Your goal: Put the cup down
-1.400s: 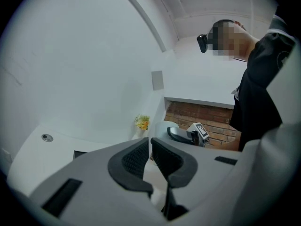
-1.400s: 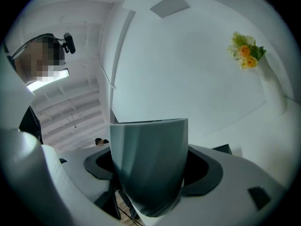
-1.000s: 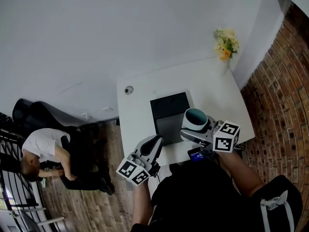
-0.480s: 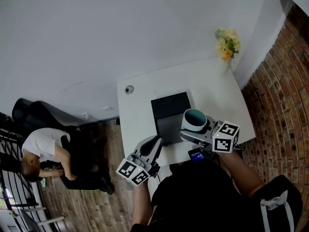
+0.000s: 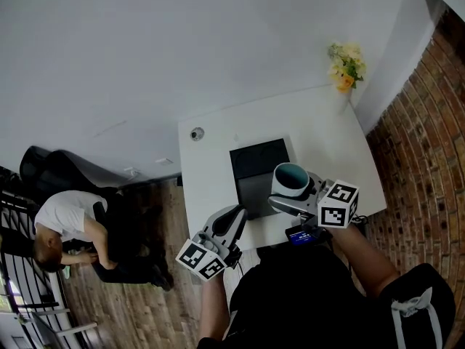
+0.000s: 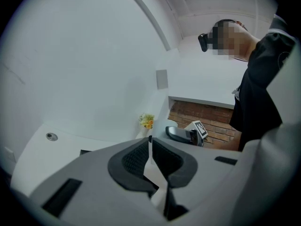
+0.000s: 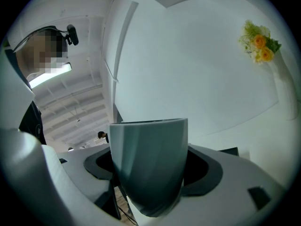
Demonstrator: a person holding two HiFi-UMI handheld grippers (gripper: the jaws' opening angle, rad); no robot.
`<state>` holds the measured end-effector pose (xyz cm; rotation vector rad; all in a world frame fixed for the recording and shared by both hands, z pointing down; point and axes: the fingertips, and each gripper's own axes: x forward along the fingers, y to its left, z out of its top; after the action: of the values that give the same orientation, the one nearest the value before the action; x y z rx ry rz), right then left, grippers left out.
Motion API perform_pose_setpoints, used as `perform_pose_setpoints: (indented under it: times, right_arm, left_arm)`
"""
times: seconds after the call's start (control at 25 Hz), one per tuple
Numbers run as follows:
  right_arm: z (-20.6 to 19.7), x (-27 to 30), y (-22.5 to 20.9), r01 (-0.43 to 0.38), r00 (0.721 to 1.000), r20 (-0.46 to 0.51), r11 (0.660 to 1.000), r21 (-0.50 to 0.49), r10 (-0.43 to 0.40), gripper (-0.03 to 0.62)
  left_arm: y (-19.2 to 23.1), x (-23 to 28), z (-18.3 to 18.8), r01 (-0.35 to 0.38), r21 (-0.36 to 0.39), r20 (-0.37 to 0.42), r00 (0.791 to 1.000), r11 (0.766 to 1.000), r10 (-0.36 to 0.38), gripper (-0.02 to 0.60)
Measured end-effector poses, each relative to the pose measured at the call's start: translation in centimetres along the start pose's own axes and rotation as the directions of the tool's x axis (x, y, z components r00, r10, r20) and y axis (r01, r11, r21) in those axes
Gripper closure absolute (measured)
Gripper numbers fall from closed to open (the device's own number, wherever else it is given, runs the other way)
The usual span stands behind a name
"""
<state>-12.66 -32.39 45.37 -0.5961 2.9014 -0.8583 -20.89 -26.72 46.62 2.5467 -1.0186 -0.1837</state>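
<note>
A teal-grey cup (image 5: 292, 179) with a white outside is held upright in my right gripper (image 5: 294, 195), which is shut on it above the near right part of the white table (image 5: 320, 133). In the right gripper view the cup (image 7: 149, 164) fills the space between both pads. My left gripper (image 5: 231, 220) hovers at the table's near edge, left of the cup; its jaws are shut with nothing between them, as the left gripper view (image 6: 150, 157) shows. A dark square mat (image 5: 258, 173) lies on the table just left of the cup.
A small vase of yellow flowers (image 5: 344, 67) stands at the table's far right corner. A round cable port (image 5: 196, 133) sits near the far left corner. A brick wall (image 5: 429, 137) runs along the right. A seated person (image 5: 69, 224) is at the left on the wooden floor.
Nothing much has moved; the cup and both grippers stay where they were, with only a slight shift of the head view.
</note>
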Motion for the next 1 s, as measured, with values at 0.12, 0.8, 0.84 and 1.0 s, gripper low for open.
perform_pose_setpoints:
  times: [0.12, 0.8, 0.84, 1.0]
  right_arm:
    - [0.1, 1.0, -0.8, -0.006, 1.000, -0.015, 1.000, -0.018, 0.006, 0.210]
    - [-2.0, 12.4, -10.7, 0.032, 0.991, -0.127, 0.990, -0.140, -0.050, 0.210]
    - [-2.3, 13.0, -11.1, 0.031, 0.989, -0.137, 0.989, -0.146, -0.051, 0.210]
    - [-3.4, 15.0, -12.5, 0.044, 0.983, -0.164, 0.980, -0.192, -0.076, 0.210]
  left_arm:
    - [0.2, 0.0, 0.0, -0.007, -0.005, -0.002, 1.000, 1.000, 0.007, 0.551]
    - [2.7, -1.7, 1.2, -0.101, -0.037, 0.011, 0.995, 0.994, 0.102, 0.551]
    - [2.8, -1.7, 1.2, -0.107, -0.039, 0.012, 0.994, 0.994, 0.107, 0.551]
    - [3.5, -2.0, 1.3, -0.125, -0.048, 0.012, 0.992, 0.991, 0.125, 0.551]
